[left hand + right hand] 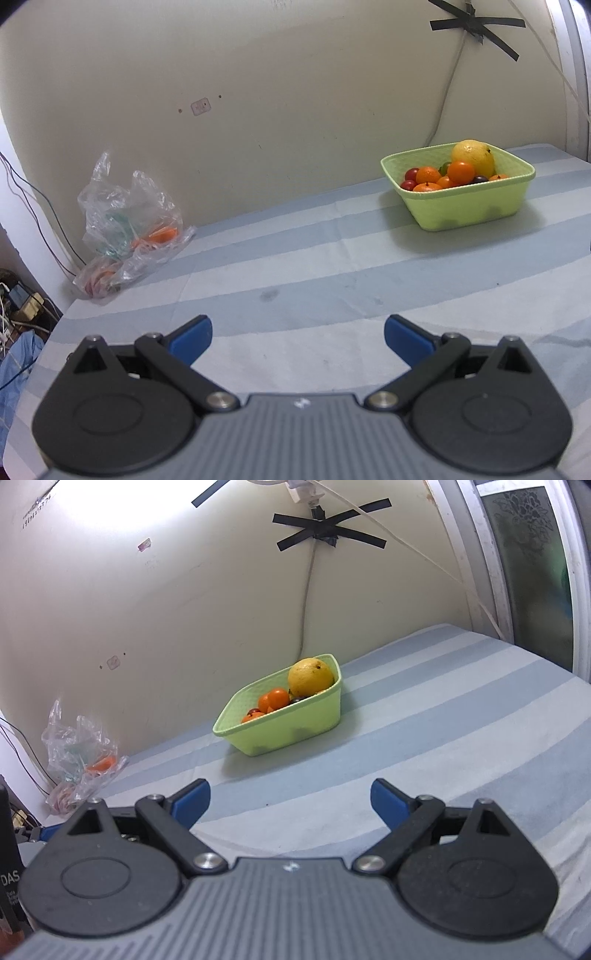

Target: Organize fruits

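A light green basket (461,206) (295,727) stands on the striped cloth near the wall. It holds a big yellow fruit (474,157) (311,676), several oranges (460,172) (273,699) and a few small red and dark fruits (411,173). My left gripper (298,338) is open over bare cloth, well in front and to the left of the basket, with nothing between its blue pads. In the right wrist view my right gripper (290,801) also stands open and holds nothing, with the basket ahead of it.
A crumpled clear plastic bag (129,221) (79,753) with something orange inside lies at the far left by the wall. Cables and taped wires (325,531) run on the wall. The table's left edge (55,325) drops to clutter. A window frame (517,572) stands right.
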